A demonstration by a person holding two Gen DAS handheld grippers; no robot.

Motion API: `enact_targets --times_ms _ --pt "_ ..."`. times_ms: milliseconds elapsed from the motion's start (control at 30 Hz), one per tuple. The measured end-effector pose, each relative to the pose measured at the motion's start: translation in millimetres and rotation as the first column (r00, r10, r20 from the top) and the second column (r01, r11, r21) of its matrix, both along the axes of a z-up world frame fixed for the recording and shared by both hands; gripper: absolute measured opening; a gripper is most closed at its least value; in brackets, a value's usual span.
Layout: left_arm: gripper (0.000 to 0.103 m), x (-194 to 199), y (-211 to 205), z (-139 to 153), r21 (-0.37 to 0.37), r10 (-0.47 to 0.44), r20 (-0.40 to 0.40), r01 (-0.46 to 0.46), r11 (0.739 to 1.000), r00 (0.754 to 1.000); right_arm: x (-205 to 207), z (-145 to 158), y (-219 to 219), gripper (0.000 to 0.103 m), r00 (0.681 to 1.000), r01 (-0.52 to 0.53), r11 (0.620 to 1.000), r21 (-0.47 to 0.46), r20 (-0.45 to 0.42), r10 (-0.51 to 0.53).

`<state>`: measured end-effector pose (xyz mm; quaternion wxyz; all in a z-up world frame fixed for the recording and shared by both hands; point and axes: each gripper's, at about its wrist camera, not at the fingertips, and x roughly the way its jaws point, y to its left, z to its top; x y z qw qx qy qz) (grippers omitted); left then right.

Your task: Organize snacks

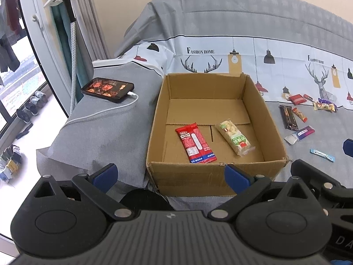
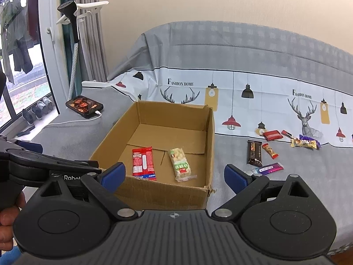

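While two snacks lie in the cardboard box [image 2: 154, 154] at frame centre, we hold both tools, left tool [image 1: 171, 173] and right tool [image 2: 174, 174], spread and empty; the loose snacks [image 2: 271, 150] at right remain on the bed [image 2: 286, 187].

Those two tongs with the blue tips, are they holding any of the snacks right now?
No. Both the left tongs and the right tongs are open and empty. Two snack packets lie in the cardboard box; the rest sit loose on the bed.

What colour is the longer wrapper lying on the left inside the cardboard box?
Red with white markings: the snack packet in the box, clearest in the left wrist view.
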<state>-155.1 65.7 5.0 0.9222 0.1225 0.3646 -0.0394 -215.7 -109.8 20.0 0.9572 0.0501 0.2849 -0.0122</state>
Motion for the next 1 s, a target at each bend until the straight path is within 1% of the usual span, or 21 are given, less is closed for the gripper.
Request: enact_targets --times_ms 667,867,1000 --pt "0.103 1 -9 -8 0.033 -0.015 -0.029 0.016 0.999 0.999 3 -8 -8 0.097 1.0 0.017 0.999 0.034 -0.024 -0.017" --pt "0.103 4 -14 -10 0.053 -0.019 -0.038 0.021 0.998 0.999 5 -11 -13 0.097 0.999 0.022 0.998 0.055 -0.031 -0.021" --pt "0.103 6 -20 -9 0.067 -0.019 -0.041 0.022 0.998 0.999 6 -16 -22 0.097 0.999 0.034 0.995 0.089 -0.036 -0.031"
